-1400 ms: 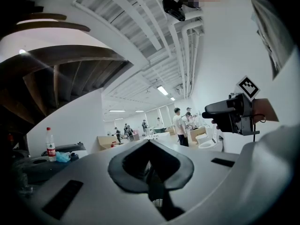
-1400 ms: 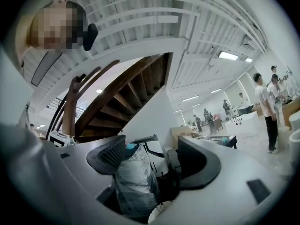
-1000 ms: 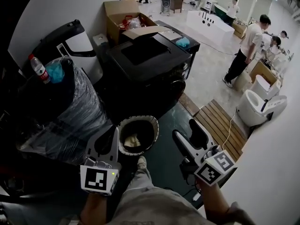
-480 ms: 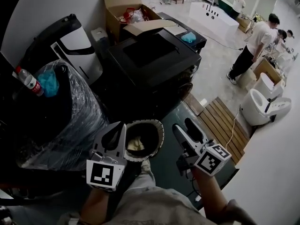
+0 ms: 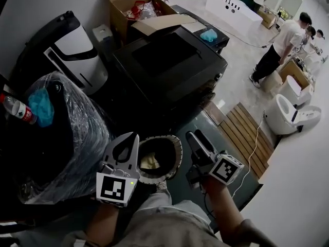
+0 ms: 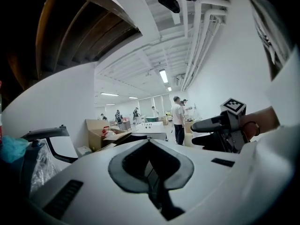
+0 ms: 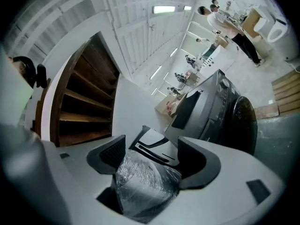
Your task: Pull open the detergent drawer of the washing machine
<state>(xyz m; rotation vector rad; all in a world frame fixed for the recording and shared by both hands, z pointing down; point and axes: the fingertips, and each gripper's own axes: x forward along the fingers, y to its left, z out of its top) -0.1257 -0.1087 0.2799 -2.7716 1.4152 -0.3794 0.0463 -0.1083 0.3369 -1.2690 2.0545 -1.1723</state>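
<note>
The dark front-loading washing machine (image 5: 169,66) stands ahead of me, its lid and round door also showing in the right gripper view (image 7: 225,111). Its front is in shadow, and I cannot pick out the detergent drawer. My left gripper (image 5: 133,137) hovers low at the left, short of the machine, with its jaws together and nothing held (image 6: 150,146). My right gripper (image 5: 197,137) hangs beside it at the right, jaws apart and empty (image 7: 150,158). It also appears in the left gripper view (image 6: 197,125).
A round basket (image 5: 175,147) sits on the floor between the grippers. A plastic-wrapped dark bulk (image 5: 67,133) with a bottle (image 5: 15,109) stands at the left. A cardboard box (image 5: 128,1) lies behind the machine, wooden slats (image 5: 244,130) and people (image 5: 280,42) to the right.
Both grippers have moved forward and down toward the machine, which now looms nearer. The right gripper has rolled. Neither jaw pair has changed its opening.
</note>
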